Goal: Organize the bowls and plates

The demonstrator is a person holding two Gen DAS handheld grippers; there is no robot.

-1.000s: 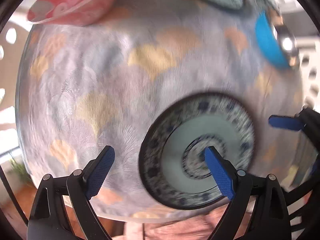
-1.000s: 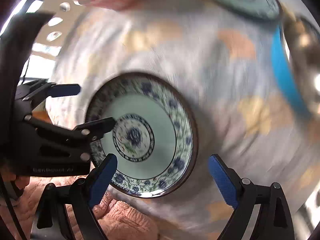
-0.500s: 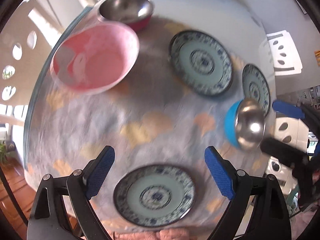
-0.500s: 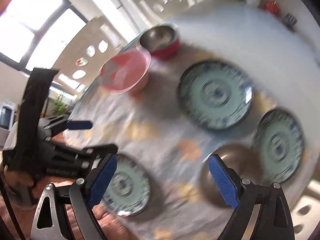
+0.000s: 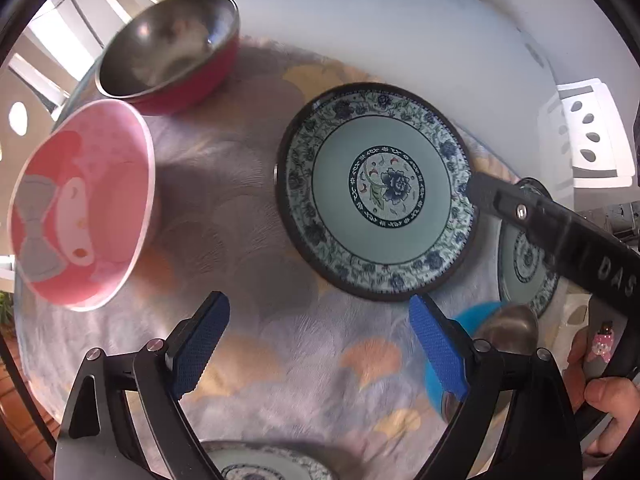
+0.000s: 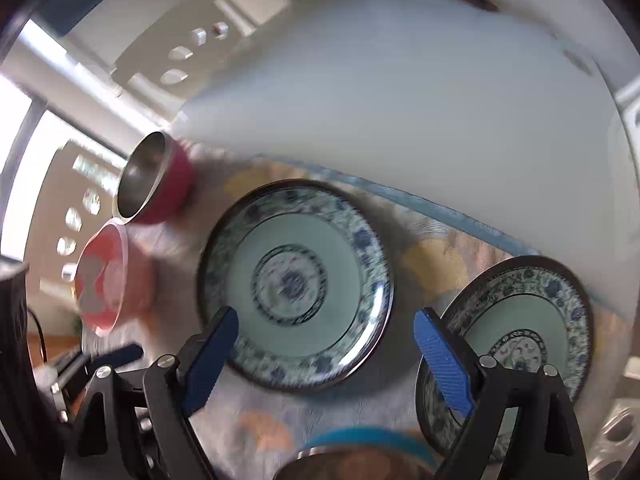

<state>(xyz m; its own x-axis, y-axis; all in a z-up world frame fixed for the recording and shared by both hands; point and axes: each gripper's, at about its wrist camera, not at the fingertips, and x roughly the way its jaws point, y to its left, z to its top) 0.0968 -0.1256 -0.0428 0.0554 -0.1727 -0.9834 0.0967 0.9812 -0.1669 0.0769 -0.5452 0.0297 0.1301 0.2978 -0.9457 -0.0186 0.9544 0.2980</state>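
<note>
We hold both grippers above a round desk [image 5: 360,32] laid with a patterned cloth, and nothing is gathered yet. Our left gripper [image 5: 320,344] hangs wide open and empty, angled down so its camera takes in the whole spread. A blue-and-white plate [image 5: 376,192] lies flat just ahead of its right finger. A pink bowl [image 5: 80,212] sits ahead to its left, with a red-sided steel bowl [image 5: 168,44] just beyond that. A blue-sided steel bowl [image 5: 480,344] rests close by its right finger, a second plate [image 5: 524,256] past it, and a third plate [image 5: 272,468] shows beneath the fingers.

Our right gripper [image 6: 326,352] is likewise spread and carrying nothing, its left finger over the near edge of the large plate [image 6: 296,280], probably lining up a rim grasp. The plates lie apart, so stacking them looks like the first step.
</note>
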